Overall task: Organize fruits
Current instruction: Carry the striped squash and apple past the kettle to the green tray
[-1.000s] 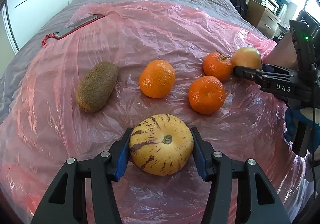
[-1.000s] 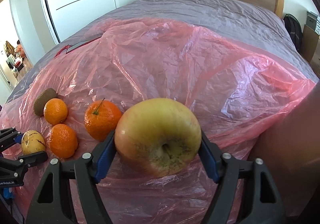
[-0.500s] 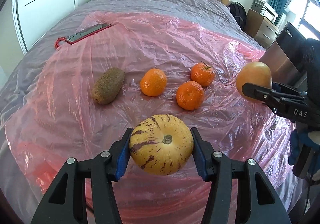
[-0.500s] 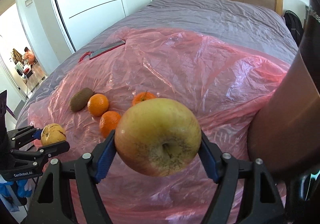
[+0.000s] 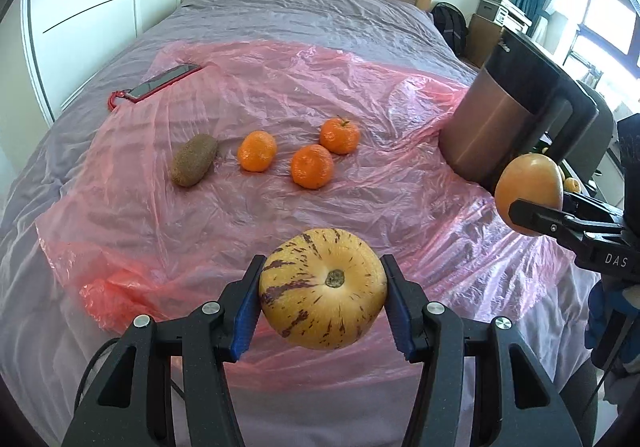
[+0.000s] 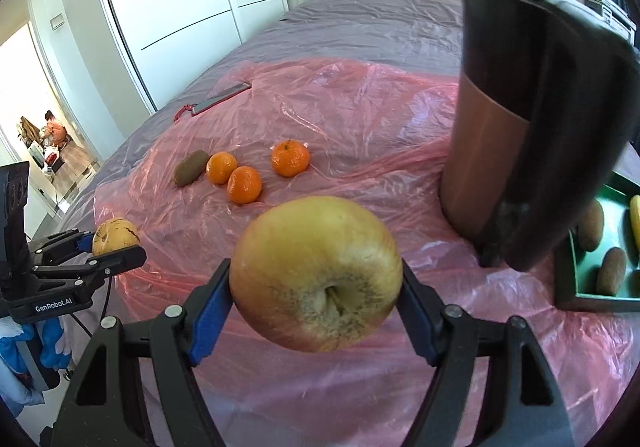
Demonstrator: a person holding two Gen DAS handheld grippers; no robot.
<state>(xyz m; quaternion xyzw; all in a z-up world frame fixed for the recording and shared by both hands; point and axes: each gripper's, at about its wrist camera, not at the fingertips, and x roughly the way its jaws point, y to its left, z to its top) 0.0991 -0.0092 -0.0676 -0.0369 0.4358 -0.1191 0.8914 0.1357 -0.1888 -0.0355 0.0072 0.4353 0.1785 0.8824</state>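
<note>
Left tongs (image 5: 323, 301): clamped on striped melon (image 5: 322, 287), lifted off the pink sheet (image 5: 248, 207).
Melon: firm, smooth, rounded; held at its widest sides.
Loose fruit: kiwi (image 5: 195, 165), three tangerines (image 5: 312, 166), at twelve o'clock.
Right tongs (image 6: 316, 297): clamped on apple (image 6: 316, 273), hard, easily bruised.
Tray (image 6: 576, 267): at three o'clock.

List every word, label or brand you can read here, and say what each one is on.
"DAS": white letters on the right gripper body, cut off at the picture's edge.
"GenRobot.AI": white letters on the left gripper body.
Small lettering near the top of the copper and black appliance: too blurred to read.
</note>
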